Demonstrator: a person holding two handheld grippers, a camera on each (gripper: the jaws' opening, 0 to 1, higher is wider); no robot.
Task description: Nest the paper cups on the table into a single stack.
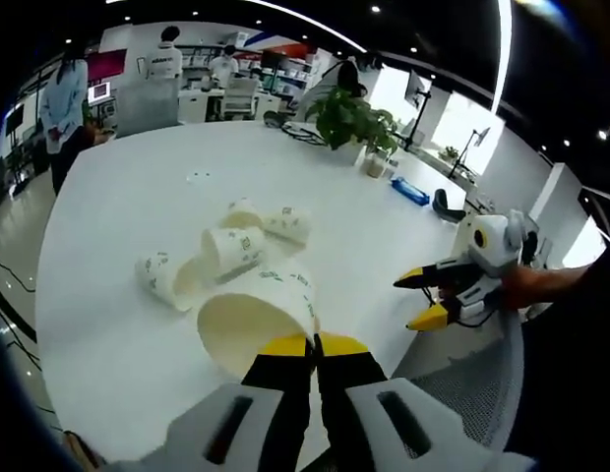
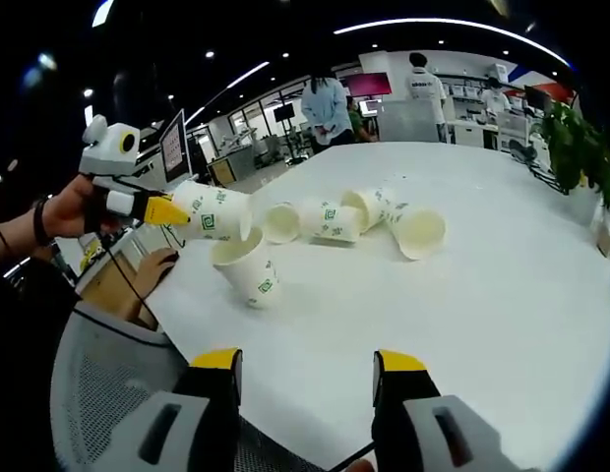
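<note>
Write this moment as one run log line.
left gripper: shut on paper cup | right gripper: open | loose cups: lying on table

Left gripper (image 1: pixel 312 346) at bottom centre, jaws closed on the rim of a paper cup (image 1: pixel 254 318). Further cups (image 1: pixel 231 248) lie tipped on the white table (image 1: pixel 108 246) at frame centre. Right gripper (image 1: pixel 421 299) at right, jaws apart.

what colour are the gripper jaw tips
Yellow on black, clearest on the right gripper in the right gripper view.
</note>
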